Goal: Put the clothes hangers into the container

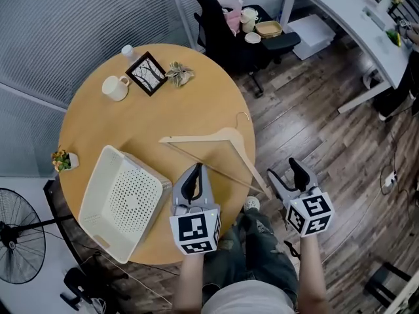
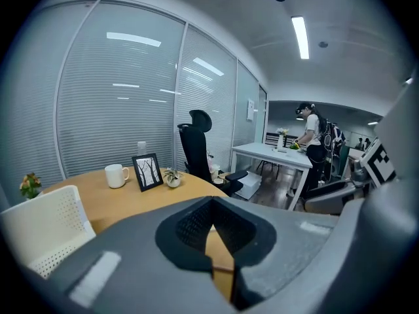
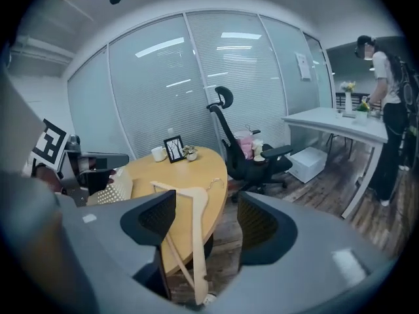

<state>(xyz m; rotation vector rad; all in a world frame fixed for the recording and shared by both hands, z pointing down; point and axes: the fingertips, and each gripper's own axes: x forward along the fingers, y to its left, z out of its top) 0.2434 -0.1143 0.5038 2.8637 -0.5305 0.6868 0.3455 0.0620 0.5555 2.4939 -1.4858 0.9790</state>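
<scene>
A pale wooden clothes hanger [image 1: 222, 142] lies flat on the round wooden table [image 1: 131, 123], its hook toward the far edge and its right arm poking out past the table's rim. A white perforated basket [image 1: 141, 165] sits tilted at the table's front left, seen also in the left gripper view [image 2: 46, 231]. My left gripper [image 1: 194, 175] hovers over the table between basket and hanger, jaws shut and holding nothing [image 2: 211, 205]. My right gripper [image 1: 288, 174] is off the table's right edge, open. In its view the hanger's arm [image 3: 197, 241] shows in the gap of the right gripper [image 3: 206, 218], not gripped.
At the table's far side stand a white mug [image 1: 115, 87], a picture frame [image 1: 146, 73] and a small plant [image 1: 178, 74]; a potted plant [image 1: 62, 159] sits at the left rim. A black office chair [image 1: 229, 18], a white desk [image 1: 347, 18] and a fan [image 1: 19, 231] surround the table.
</scene>
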